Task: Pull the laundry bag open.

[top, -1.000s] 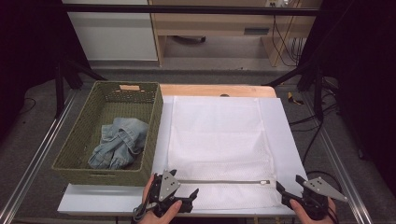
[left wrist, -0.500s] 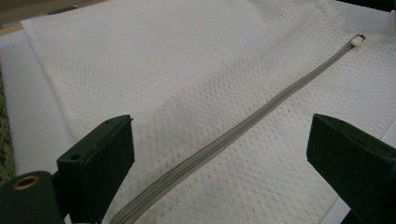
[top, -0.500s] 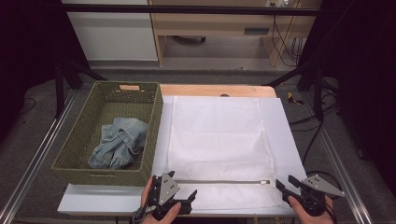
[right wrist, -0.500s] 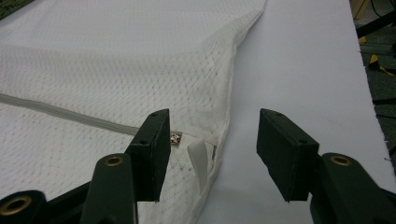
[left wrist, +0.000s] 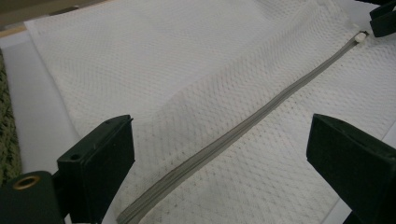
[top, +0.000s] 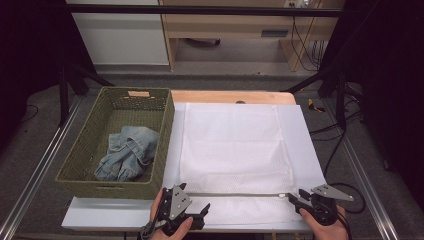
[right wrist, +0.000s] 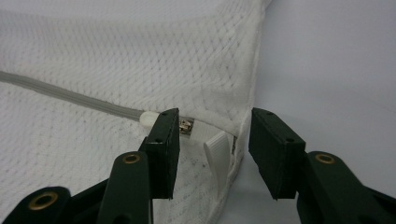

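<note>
A white mesh bag [top: 235, 145] lies flat on the table, its grey zipper [top: 240, 194] running along the near edge. My left gripper [top: 192, 205] is open at the zipper's left end, and in the left gripper view its jaws [left wrist: 219, 135] straddle the zipper [left wrist: 261, 112] without touching. At the zipper's right end is my right gripper [top: 296, 199]. Its jaws [right wrist: 215, 126] have just been closing. The white pull tab [right wrist: 218, 156] lies between them with gaps on both sides. One pad sits close beside the metal slider [right wrist: 187, 126].
A woven green basket [top: 115, 105] stands at the left of the table and holds a folded denim garment [top: 127, 155]. The white table surface [top: 305, 150] runs a little past the bag's right side. Cables [top: 330, 145] hang off the right of the table.
My right gripper has moved in to the left and slightly down onto the zipper's end, and its jaws have narrowed around the pull tab. The left gripper has stayed put.
</note>
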`<state>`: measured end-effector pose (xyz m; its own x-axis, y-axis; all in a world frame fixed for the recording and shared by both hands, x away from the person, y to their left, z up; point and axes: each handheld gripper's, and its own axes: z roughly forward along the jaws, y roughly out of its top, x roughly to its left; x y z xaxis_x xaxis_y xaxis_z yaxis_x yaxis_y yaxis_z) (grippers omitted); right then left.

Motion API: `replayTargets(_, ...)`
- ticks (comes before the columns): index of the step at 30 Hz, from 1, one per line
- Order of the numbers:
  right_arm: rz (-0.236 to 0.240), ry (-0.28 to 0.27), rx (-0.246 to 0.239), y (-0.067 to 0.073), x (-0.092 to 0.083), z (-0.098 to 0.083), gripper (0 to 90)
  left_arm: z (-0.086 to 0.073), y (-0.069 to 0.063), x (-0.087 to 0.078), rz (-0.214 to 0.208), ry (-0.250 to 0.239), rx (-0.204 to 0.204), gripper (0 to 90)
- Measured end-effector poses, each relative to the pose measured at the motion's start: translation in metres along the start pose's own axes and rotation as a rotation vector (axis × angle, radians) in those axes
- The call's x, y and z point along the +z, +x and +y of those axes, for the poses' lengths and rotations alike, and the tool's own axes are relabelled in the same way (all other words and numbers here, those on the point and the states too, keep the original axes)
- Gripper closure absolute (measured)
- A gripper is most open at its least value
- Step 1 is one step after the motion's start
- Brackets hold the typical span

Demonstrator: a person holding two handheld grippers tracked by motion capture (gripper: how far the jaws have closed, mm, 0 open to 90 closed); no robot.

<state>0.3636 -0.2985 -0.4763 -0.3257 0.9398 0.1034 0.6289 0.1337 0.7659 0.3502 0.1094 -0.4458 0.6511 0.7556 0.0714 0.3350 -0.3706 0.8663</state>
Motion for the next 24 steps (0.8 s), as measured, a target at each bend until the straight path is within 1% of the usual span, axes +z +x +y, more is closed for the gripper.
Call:
replayTargets(4,-0.006,0.013,-0.01,0.0019,0.0017,-0.0001,55.8,0.0021,0.0028,-0.0029,0.005,-0.007,0.003,7.3)
replayTargets(6,-0.01,0.017,-0.016,0.0032,0.002,-0.0003,59.5,0.0024,0.0046,-0.0033,0.008,-0.011,-0.005,7.3)
replayTargets(7,-0.01,0.017,-0.016,0.0032,0.002,-0.0003,59.5,0.0023,0.0051,-0.0034,0.009,-0.01,-0.006,7.3)
replayTargets(8,-0.021,0.017,-0.03,0.0028,0.002,-0.0006,61.8,0.0023,0.0053,-0.0035,0.01,-0.008,-0.005,7.4)
replayTargets(9,-0.022,0.013,-0.026,0.0028,0.0013,-0.0004,62.1,0.0027,0.005,-0.0039,0.009,-0.01,-0.001,7.4)
replayTargets(11,-0.025,0.009,-0.031,0.0021,0.0015,-0.0005,62.1,0.0031,0.0048,-0.0041,0.009,-0.011,0.001,7.4)
replayTargets(12,-0.019,0.015,-0.027,0.0024,0.0021,-0.001,61.3,0.0036,0.0047,-0.0042,0.009,-0.011,0.001,7.4)
replayTargets(18,-0.026,0.025,-0.045,0.0031,0.0052,-0.002,58.0,0.0031,0.0045,-0.0038,0.006,-0.009,0.001,7.4)
replayTargets(20,-0.026,0.029,-0.039,0.0039,0.0052,-0.002,57.5,0.0028,0.0039,-0.0031,0.003,-0.005,0.004,7.4)
replayTargets(21,-0.031,0.041,-0.054,0.004,0.007,-0.0028,56.3,0.0023,0.0027,-0.0022,-0.001,0.0,0.007,7.4)
replayTargets(24,-0.031,0.041,-0.058,0.0054,0.0068,-0.0032,54.2,0.0021,0.0021,-0.0015,-0.004,0.005,0.011,7.4)
